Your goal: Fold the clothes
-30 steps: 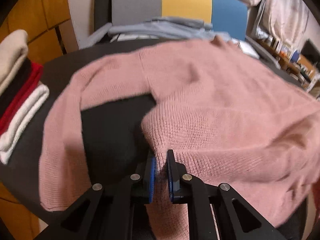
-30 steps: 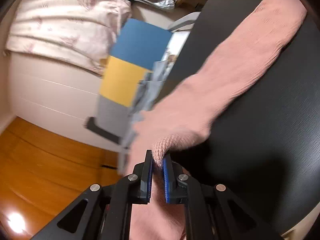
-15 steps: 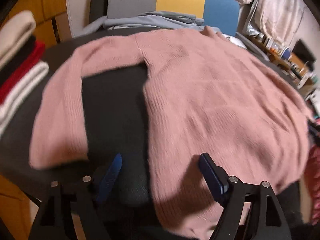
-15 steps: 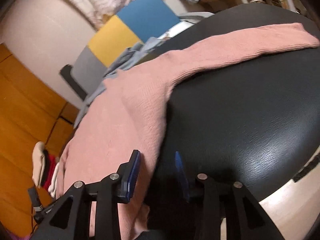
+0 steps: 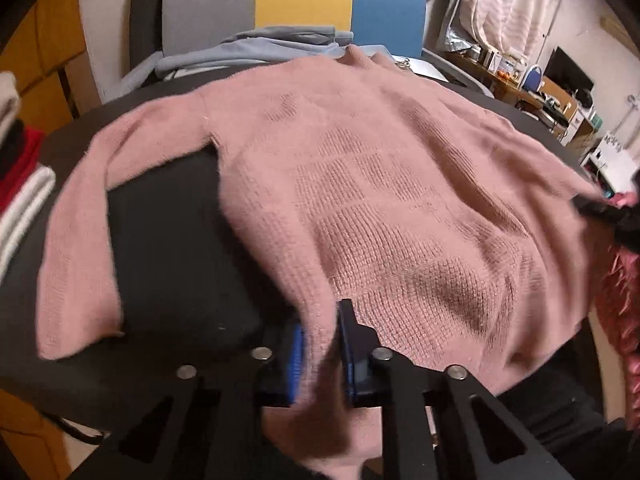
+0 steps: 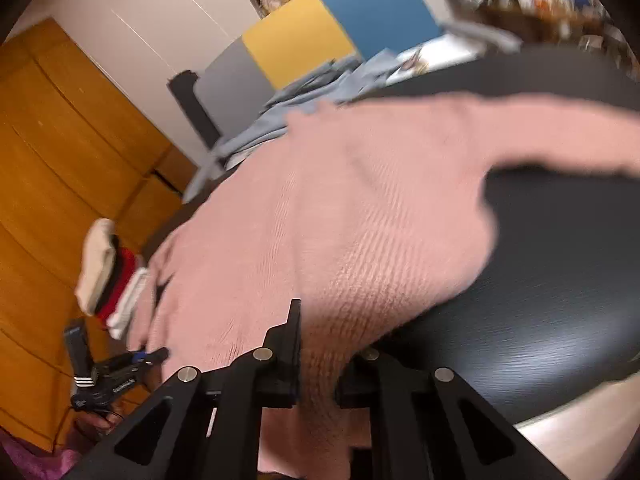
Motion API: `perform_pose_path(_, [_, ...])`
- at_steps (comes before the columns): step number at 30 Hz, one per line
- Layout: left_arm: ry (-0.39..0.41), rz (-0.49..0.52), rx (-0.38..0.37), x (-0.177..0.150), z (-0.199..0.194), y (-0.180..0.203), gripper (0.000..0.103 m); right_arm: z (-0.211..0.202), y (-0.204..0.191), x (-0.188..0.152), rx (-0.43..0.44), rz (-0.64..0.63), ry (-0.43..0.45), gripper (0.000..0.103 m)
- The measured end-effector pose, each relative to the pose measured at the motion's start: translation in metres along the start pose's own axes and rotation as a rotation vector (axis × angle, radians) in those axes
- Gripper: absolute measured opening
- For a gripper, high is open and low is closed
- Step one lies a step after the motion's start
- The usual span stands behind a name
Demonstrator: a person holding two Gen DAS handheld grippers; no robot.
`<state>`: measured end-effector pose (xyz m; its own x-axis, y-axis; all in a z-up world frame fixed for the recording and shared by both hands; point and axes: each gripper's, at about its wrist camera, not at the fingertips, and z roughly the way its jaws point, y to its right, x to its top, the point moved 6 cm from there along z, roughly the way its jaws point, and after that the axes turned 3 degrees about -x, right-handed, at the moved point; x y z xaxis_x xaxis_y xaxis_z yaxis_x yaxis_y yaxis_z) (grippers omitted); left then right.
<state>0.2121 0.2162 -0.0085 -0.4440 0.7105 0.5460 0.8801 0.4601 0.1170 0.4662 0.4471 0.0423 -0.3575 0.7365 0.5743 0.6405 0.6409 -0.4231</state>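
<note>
A pink knit sweater lies spread face down on the round black table, its neck toward the far chair. One sleeve bends down the left side. My left gripper is shut on the sweater's near hem at its left corner. In the right wrist view the sweater fills the middle, with its other sleeve stretched to the right. My right gripper is shut on the hem at the right corner. The left gripper also shows small in the right wrist view.
A stack of folded clothes sits at the table's left edge, and also shows in the right wrist view. A grey, yellow and blue chair with light-blue garments stands behind the table. Shelves and clutter stand at the right.
Both grippers let go half a second ago and stood open. Both have now closed on the sweater's near hem, and the sweater lies flatter on the table.
</note>
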Motion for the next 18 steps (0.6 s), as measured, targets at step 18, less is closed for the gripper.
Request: perform_pose_path(18, [0.026, 0.204, 0.402, 0.033, -0.009, -0.055, 0.028, -0.021, 0.062, 0.045, -0.354, 0.059, 0.036, 0.028])
